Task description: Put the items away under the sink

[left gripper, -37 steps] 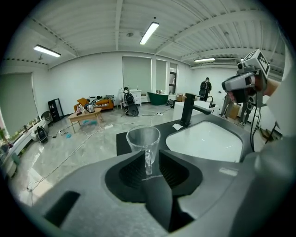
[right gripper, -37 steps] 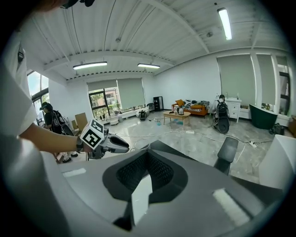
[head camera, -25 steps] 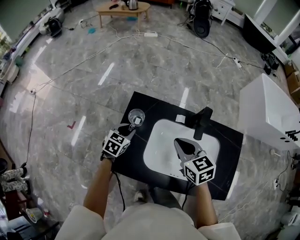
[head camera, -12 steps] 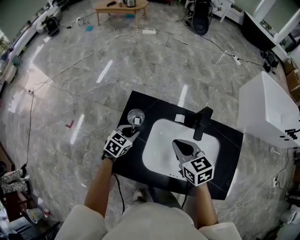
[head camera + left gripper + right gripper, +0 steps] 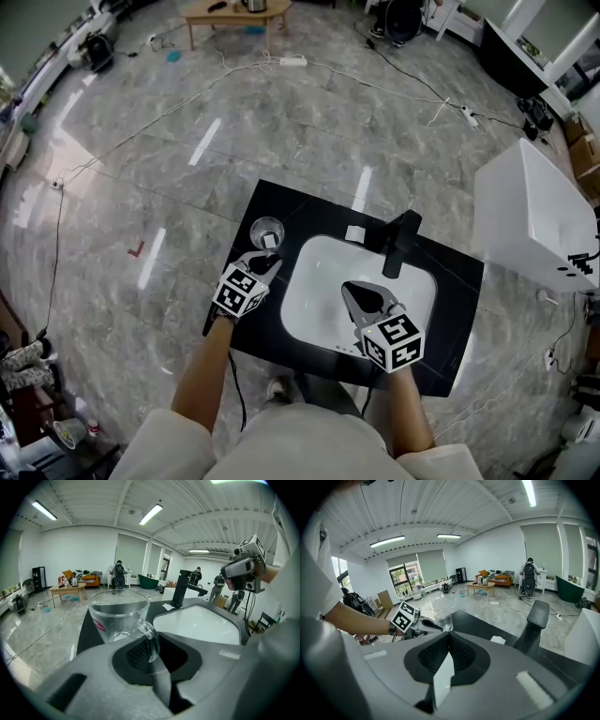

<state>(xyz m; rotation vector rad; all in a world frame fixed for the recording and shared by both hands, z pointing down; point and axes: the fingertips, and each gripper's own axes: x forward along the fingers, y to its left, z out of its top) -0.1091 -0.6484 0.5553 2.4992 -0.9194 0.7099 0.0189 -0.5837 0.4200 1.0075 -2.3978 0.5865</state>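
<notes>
A clear glass mug [image 5: 267, 231] stands on the black counter [image 5: 246, 323], left of the white sink basin [image 5: 319, 281]. My left gripper [image 5: 265, 262] has just been closing, and its jaws now pinch the mug's handle. In the left gripper view the mug [image 5: 118, 616] fills the middle, its handle caught between the jaws of the left gripper [image 5: 150, 653]. My right gripper [image 5: 361, 292] hovers over the basin, shut and holding nothing. In the right gripper view the right gripper [image 5: 447, 641] points toward the mug [image 5: 443, 618] and the other hand.
A black faucet [image 5: 401, 242] rises at the back of the basin, with a small white block [image 5: 354, 233] beside it. A white cabinet [image 5: 534, 225] stands to the right. Cables [image 5: 234, 80] cross the grey floor, and a wooden table [image 5: 230, 11] stands far off.
The left gripper has slid forward to the mug and its jaws have come together on the handle. The right gripper has stayed over the basin.
</notes>
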